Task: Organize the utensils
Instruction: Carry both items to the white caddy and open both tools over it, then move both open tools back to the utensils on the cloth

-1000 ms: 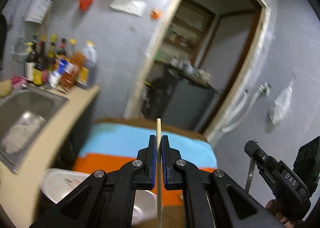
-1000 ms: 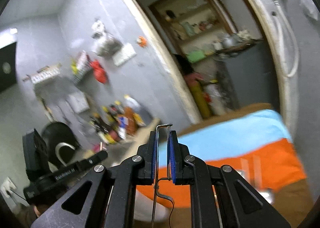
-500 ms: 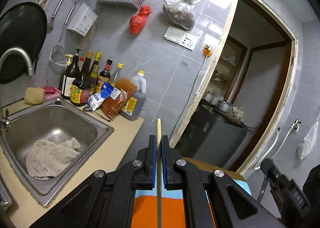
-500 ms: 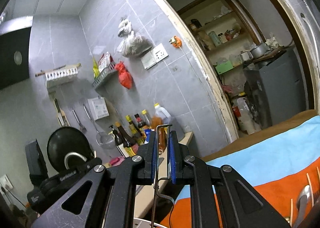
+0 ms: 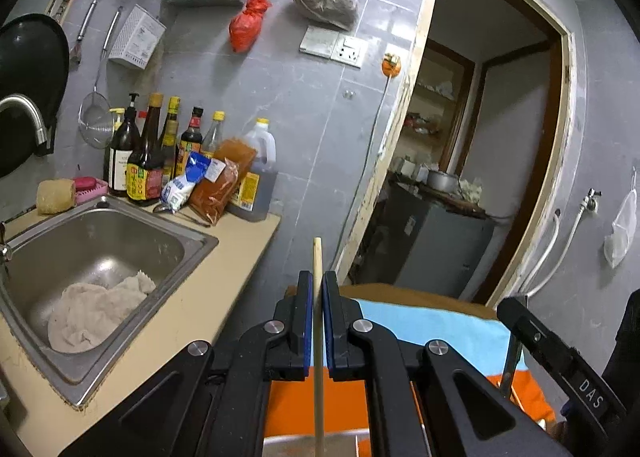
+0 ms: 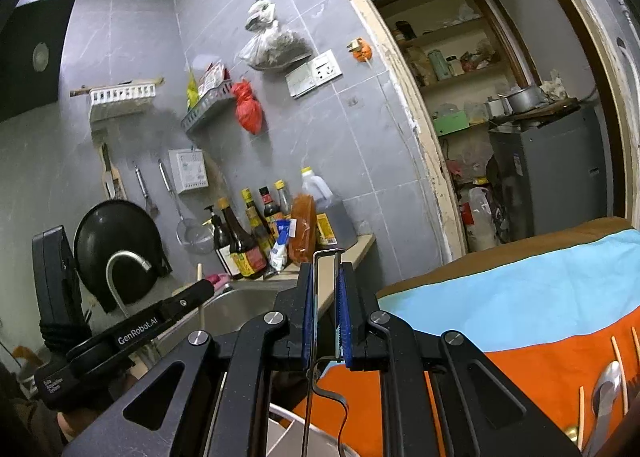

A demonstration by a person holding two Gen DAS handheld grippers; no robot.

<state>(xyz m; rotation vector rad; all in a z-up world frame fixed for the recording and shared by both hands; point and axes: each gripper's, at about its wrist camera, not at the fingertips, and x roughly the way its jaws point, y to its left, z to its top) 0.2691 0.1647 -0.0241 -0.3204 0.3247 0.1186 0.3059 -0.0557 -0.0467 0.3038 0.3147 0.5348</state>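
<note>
My left gripper [image 5: 316,277] is shut on a thin wooden chopstick [image 5: 317,253], which stands upright between the blue pads and sticks out above them. My right gripper [image 6: 326,269] is shut on the wire loop handle [image 6: 326,253] of a metal utensil whose lower part is hidden under the jaws. Each gripper shows in the other's view: the right gripper [image 5: 516,313] at the right edge, the left gripper [image 6: 202,289] low on the left. A spoon [image 6: 606,381] and loose chopsticks [image 6: 618,353] lie on the orange and blue cloth [image 6: 520,305].
A steel sink [image 5: 188,241] with a rag [image 5: 96,309] is set in the beige counter [image 5: 224,289] on the left. Sauce bottles [image 5: 144,161] crowd its back corner. A white container's rim [image 6: 288,427] shows below my right gripper. An open doorway [image 5: 480,161] lies beyond the table.
Both views have swung away from the cloth-covered table toward the sink, the bottles and the tiled wall. Both grips look unchanged.
</note>
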